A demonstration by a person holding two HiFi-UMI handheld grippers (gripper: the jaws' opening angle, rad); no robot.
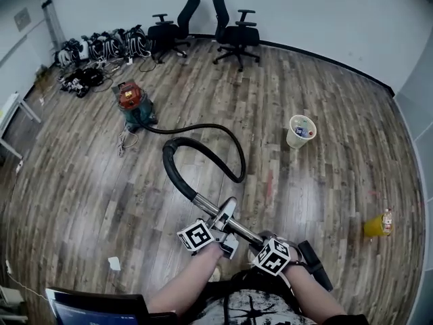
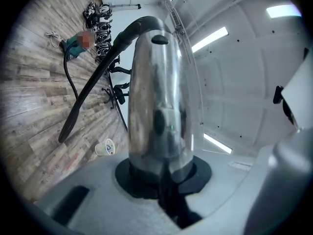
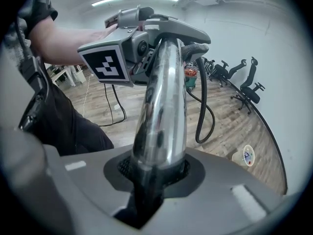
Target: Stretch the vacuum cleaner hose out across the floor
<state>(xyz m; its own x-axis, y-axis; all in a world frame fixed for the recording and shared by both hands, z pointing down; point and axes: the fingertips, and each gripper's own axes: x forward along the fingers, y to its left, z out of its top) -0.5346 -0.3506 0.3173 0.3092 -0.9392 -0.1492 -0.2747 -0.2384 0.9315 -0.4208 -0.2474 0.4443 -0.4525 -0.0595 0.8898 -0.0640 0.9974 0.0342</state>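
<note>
The red and teal vacuum cleaner (image 1: 133,104) stands on the wooden floor at the far left. Its black hose (image 1: 230,144) curls out to the right, loops back and arches into a chrome wand tube (image 1: 211,208). My left gripper (image 1: 226,223) is shut on the chrome tube (image 2: 159,97), which fills the left gripper view. My right gripper (image 1: 265,242) is shut on the same tube (image 3: 161,116) lower down, just behind the left one. The right gripper view looks along the tube at the left gripper's marker cube (image 3: 108,65) and the hose loop (image 3: 203,106) beyond.
A paper cup (image 1: 301,131) stands on the floor to the right of the hose loop. Two office chairs (image 1: 233,29) and a heap of cables (image 1: 101,46) line the far wall. A yellow object (image 1: 375,225) lies far right; a paper scrap (image 1: 114,263) lies near left.
</note>
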